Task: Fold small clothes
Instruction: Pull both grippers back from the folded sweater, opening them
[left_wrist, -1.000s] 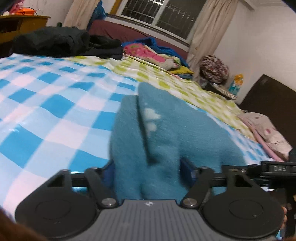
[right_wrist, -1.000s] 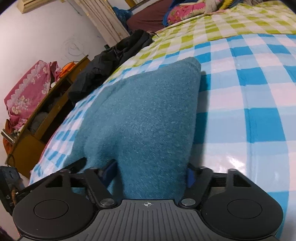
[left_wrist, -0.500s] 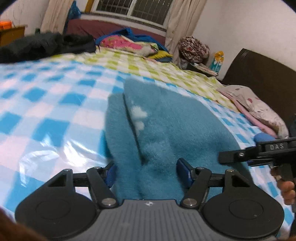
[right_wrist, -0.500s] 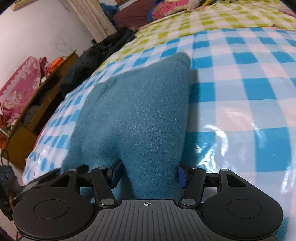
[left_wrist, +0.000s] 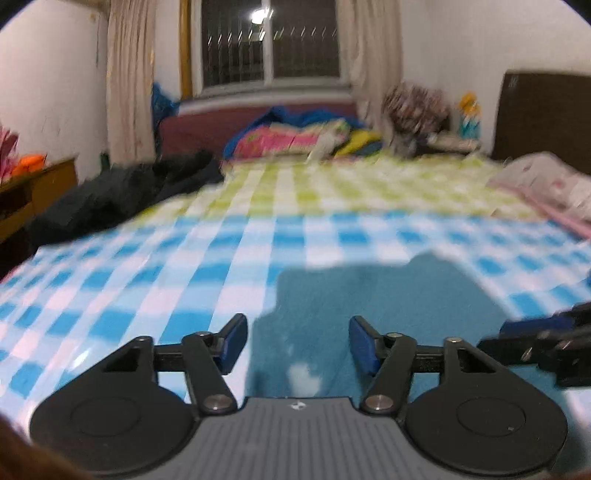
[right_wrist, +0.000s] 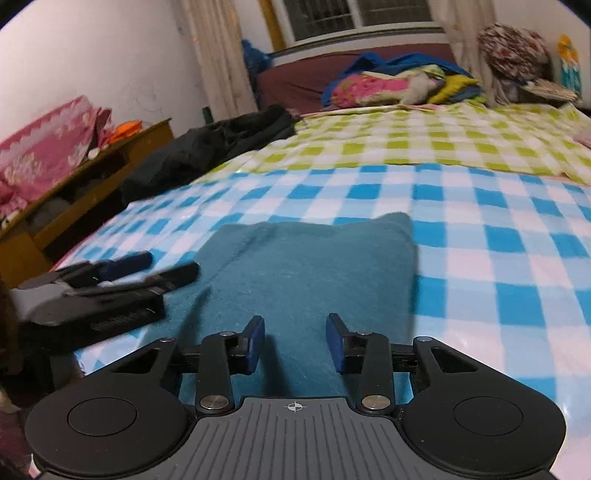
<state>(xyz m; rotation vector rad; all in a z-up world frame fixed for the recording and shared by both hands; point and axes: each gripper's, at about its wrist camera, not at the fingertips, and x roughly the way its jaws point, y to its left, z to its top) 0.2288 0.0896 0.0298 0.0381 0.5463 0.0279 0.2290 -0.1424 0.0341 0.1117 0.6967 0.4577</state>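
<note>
My left gripper (left_wrist: 297, 341) has its blue pads (left_wrist: 232, 343) spread, nothing pinched between them; the jaws have just been closing in, and the teal garment (left_wrist: 388, 306) lies on the bed under the gap, not gripped. My right gripper (right_wrist: 295, 341) is likewise apart with nothing between the pads (right_wrist: 255, 343), its jaws narrower than the left's and also just drawn inward; the garment (right_wrist: 314, 266) lies flat below and ahead of it.

From the right wrist, the garment reads as a folded, roughly square piece on the blue check sheet (right_wrist: 498, 236), and the left gripper (right_wrist: 147, 269) hangs over its left edge. From the left wrist, the right gripper (left_wrist: 535, 328) shows blurred at the garment's right side. A small white patch (left_wrist: 304, 376) sits on the fabric near my left jaws.

Beyond the blue checks comes a green check sheet (right_wrist: 424, 147), with dark clothes (right_wrist: 221, 144) at its left and bright bedding (right_wrist: 388, 86) under the window (left_wrist: 269, 44). I can read no writing anywhere; the left view is motion-blurred.
</note>
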